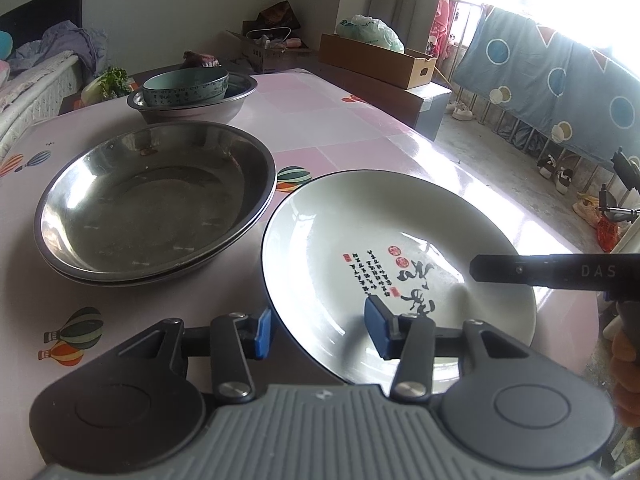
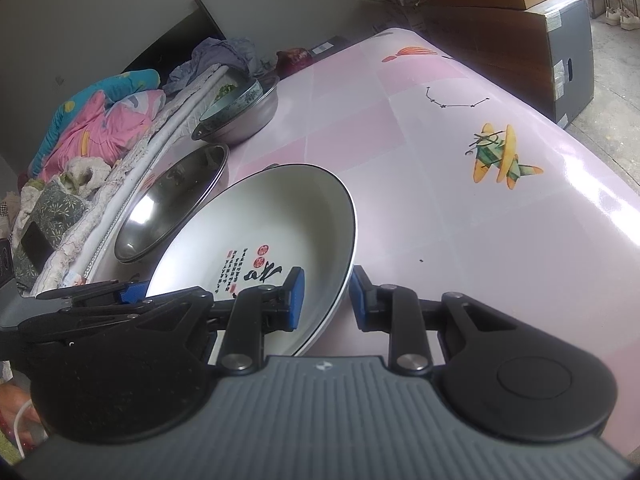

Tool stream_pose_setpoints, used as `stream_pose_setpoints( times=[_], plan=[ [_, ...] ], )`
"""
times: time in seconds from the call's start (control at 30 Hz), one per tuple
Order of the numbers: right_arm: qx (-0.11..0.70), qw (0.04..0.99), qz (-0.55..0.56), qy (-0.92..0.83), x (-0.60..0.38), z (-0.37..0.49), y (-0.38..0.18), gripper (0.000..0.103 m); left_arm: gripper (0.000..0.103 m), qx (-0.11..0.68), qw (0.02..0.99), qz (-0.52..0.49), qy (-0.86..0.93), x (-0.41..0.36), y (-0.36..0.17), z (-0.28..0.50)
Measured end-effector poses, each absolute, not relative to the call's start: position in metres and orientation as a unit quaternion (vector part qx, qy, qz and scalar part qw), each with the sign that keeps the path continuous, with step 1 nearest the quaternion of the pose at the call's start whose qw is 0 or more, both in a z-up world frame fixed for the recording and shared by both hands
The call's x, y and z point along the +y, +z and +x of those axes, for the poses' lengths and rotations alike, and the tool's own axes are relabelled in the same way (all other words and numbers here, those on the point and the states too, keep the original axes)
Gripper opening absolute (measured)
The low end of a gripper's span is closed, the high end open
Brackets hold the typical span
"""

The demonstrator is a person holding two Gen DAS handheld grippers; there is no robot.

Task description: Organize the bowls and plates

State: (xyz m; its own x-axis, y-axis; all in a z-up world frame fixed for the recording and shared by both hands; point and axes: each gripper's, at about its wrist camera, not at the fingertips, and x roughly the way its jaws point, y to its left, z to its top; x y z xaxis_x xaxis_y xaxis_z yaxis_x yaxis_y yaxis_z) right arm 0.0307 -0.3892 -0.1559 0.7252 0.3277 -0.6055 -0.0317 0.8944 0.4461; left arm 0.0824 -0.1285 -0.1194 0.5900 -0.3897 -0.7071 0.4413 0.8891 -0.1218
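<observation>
White ceramic plate with black rim and calligraphy (image 1: 400, 264) lies on the pink table (image 1: 360, 120), right of the stacked steel dishes (image 1: 156, 204). Both grippers straddle its near rim, left gripper (image 1: 320, 330) half-wide, right gripper (image 2: 326, 298) narrower, neither clamping; close squarely before lifting.

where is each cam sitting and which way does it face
Left wrist: on the left gripper, facing down across the table at the white plate and steel plates; its blue fingers straddle the rim.
Right wrist: on the right gripper, facing the white plate from the opposite edge; fingers straddle its rim.
Shared: white plate, steel plates, bowl stack.
</observation>
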Motion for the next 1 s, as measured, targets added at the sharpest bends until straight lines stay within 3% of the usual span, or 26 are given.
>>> stream_pose_setpoints(
  times=[0.37, 1.0],
  plan=[
    [0.351, 0.922, 0.139, 0.084, -0.378, 0.041, -0.154, 0.022, 0.051, 0.385, 0.891, 0.039, -0.237, -0.13, -0.12, 0.088],
    [0.346, 0.93, 0.094, 0.077, -0.366, 0.042, -0.149, 0.025, 0.047, 0.387, 0.894, 0.034, -0.224, -0.13, -0.116, 0.087]
  ],
)
